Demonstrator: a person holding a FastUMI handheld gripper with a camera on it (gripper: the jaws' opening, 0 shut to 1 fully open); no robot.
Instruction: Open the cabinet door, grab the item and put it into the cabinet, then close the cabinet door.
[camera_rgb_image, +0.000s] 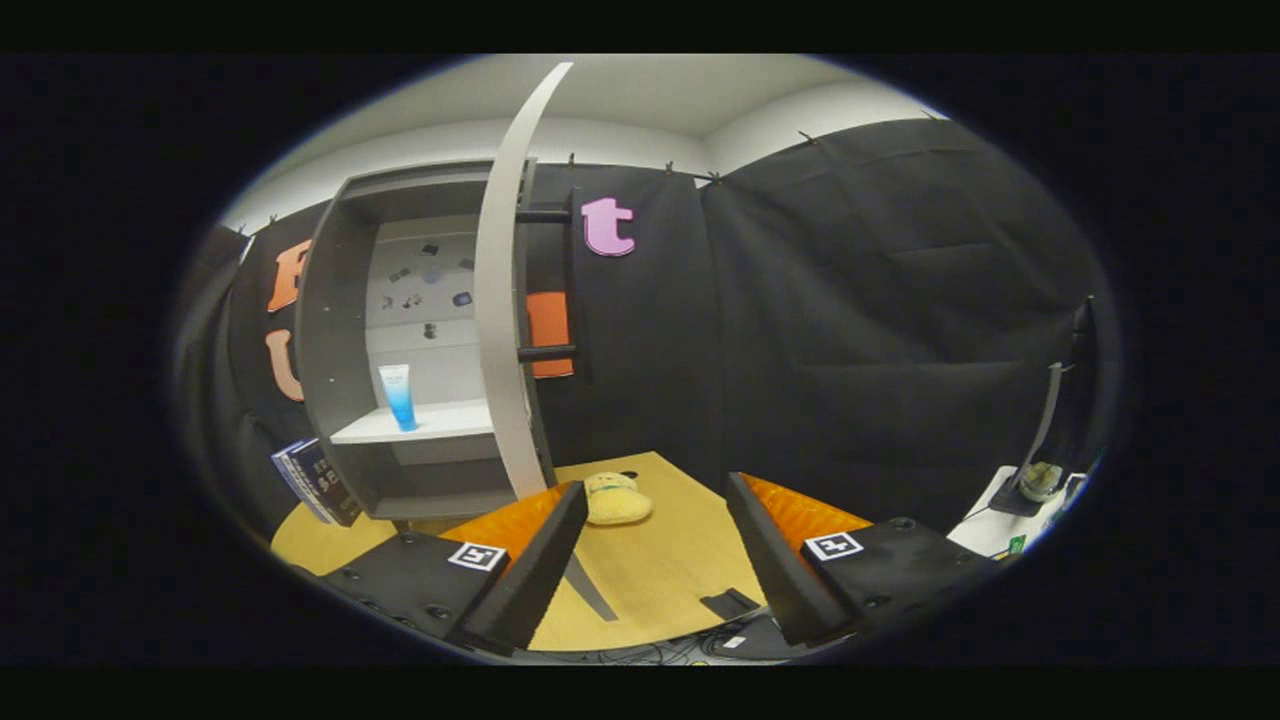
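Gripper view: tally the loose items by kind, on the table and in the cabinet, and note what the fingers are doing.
Tubes: 1, blue tube on the cabinet shelf
Plush toys: 1, yellow plush toy on the table
Books: 1 stack, books beside the cabinet
Total: 3
The gripper is open, holding nothing.

Open door (500, 300) edge-on before the cabinet (330, 330) mouth, bare table (660, 570) between the parted tongs (655, 500).

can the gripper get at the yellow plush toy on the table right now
Probably yes. The gripper has its jaws open and empty, and the plush toy lies on the table just ahead of them, beside the open cabinet door, with nothing between.
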